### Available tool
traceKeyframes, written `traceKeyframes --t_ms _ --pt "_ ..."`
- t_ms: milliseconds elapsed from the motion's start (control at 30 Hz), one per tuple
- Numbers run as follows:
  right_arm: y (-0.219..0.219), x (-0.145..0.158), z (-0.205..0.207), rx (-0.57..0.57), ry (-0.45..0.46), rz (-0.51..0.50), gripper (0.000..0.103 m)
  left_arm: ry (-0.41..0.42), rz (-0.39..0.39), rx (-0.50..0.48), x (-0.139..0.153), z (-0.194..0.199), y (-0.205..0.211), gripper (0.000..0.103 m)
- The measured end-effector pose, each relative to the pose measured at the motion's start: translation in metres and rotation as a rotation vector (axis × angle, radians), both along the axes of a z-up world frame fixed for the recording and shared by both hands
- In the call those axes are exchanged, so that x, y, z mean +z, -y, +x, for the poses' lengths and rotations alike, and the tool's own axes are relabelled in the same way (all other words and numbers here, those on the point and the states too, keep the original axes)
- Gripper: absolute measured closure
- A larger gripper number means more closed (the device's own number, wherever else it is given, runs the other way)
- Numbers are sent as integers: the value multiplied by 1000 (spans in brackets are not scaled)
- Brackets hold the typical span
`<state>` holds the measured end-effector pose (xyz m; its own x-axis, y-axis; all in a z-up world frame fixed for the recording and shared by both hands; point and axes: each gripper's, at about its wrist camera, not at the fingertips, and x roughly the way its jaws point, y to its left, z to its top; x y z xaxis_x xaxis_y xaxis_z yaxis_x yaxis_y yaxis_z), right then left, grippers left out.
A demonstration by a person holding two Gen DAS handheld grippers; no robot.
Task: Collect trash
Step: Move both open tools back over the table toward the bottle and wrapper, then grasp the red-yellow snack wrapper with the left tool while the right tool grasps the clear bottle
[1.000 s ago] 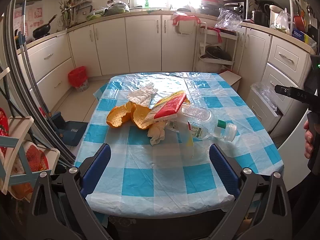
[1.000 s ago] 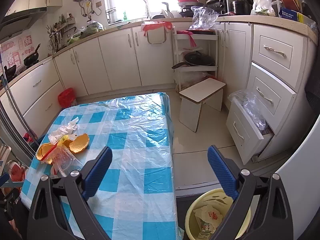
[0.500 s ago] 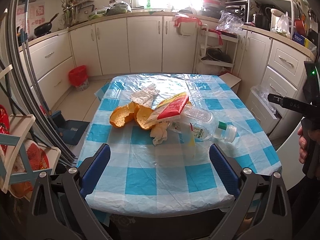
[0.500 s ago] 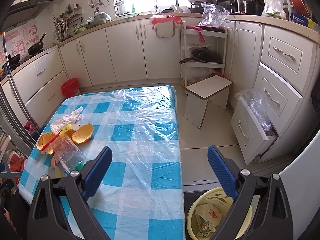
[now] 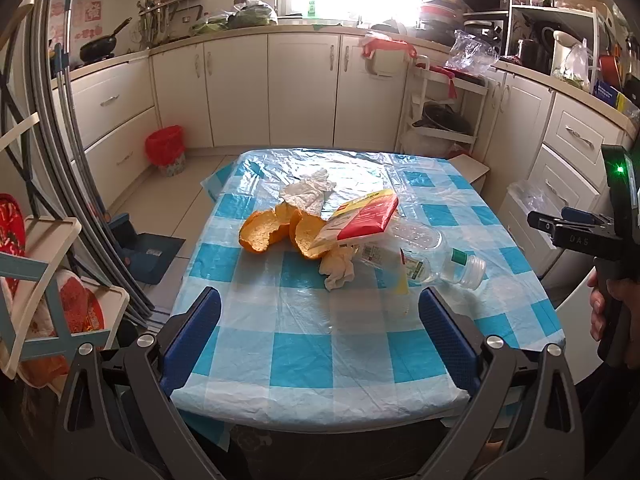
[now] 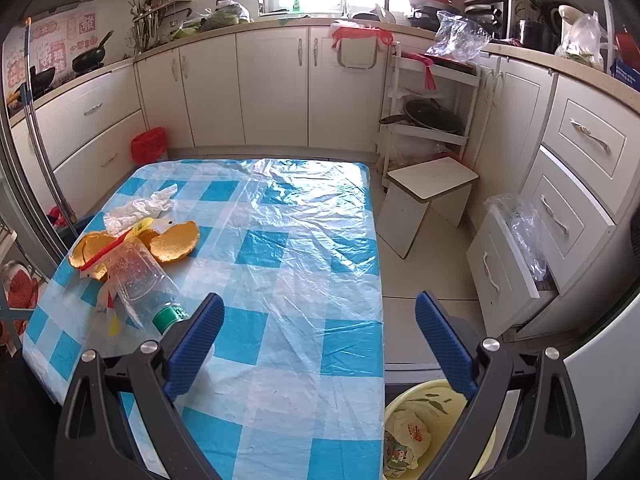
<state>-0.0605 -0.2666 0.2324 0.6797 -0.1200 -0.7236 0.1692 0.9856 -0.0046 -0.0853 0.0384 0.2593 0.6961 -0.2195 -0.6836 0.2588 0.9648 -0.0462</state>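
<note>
Claws (image 5: 320, 320) (image 6: 318, 332) spread wide, seemingly touching nothing.

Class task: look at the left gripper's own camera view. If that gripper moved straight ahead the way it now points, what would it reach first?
Most likely the crumpled tissue at the near edge of the trash pile, with the plastic bottle just to its right. Depth is uncertain; the left gripper is open.
</note>
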Motion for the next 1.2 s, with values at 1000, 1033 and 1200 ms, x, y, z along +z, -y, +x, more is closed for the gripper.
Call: traceKeyframes --t_ms 1000,1033,1200 --pt "-36 -15 7 168 -60 -13 11 144 192 -238 -31 59 44 8" --pt "-38 -15 7 173 -61 -13 11 151 218 -259 -35 63 51 8" --pt "-45 -19 10 198 -71 -13 11 143 279 -314 -52 86 71 18"
